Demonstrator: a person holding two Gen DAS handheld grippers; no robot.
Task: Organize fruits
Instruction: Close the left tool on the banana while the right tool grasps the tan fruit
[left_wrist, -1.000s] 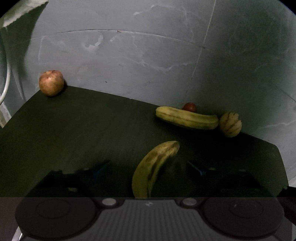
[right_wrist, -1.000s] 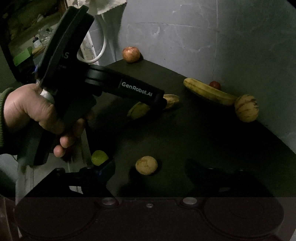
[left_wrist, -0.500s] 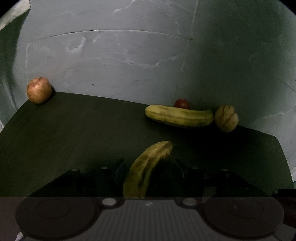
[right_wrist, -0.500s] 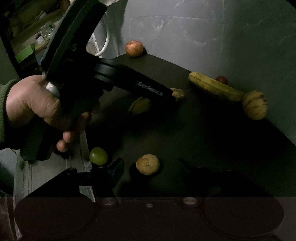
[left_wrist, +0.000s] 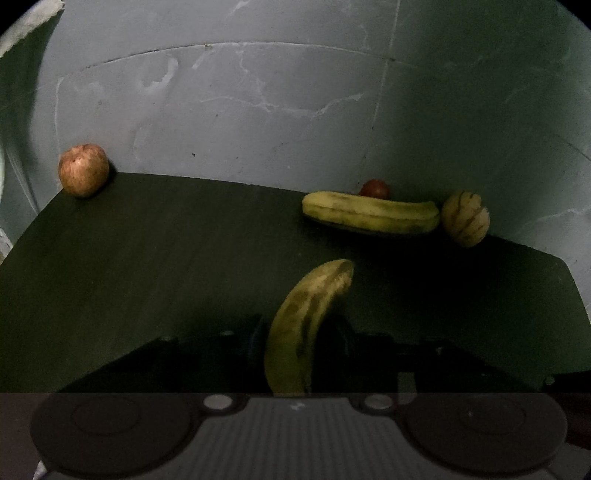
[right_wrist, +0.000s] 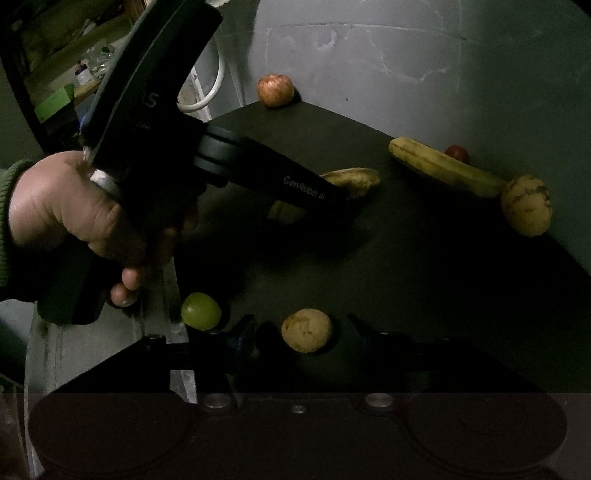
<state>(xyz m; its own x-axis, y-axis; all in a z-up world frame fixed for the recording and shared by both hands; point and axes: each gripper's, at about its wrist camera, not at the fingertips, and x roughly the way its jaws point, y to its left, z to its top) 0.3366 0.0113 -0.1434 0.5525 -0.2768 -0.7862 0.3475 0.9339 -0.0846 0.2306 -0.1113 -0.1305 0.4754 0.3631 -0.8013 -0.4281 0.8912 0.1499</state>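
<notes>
On the dark table (left_wrist: 147, 258) a spotted yellow banana (left_wrist: 303, 325) lies between the fingers of my left gripper (left_wrist: 299, 339). Its jaws are closing and stand close on either side of the fruit; I see no firm press. In the right wrist view a hand (right_wrist: 62, 210) holds that left gripper (right_wrist: 332, 195) over the same banana (right_wrist: 354, 177). My right gripper (right_wrist: 301, 328) is closing around a small tan round fruit (right_wrist: 306, 330), with a gap showing on each side. A second banana (left_wrist: 369, 212) lies at the back.
A reddish apple (left_wrist: 83, 170) sits at the table's far left corner. A small red fruit (left_wrist: 373, 189) and a striped yellow melon-like fruit (left_wrist: 465, 218) sit by the grey wall. A green round fruit (right_wrist: 200, 311) rests near the table's left edge.
The fingers of both grippers have drawn inward, the left pair toward the banana, the right pair toward the tan fruit. Neither hand has shifted much.
</notes>
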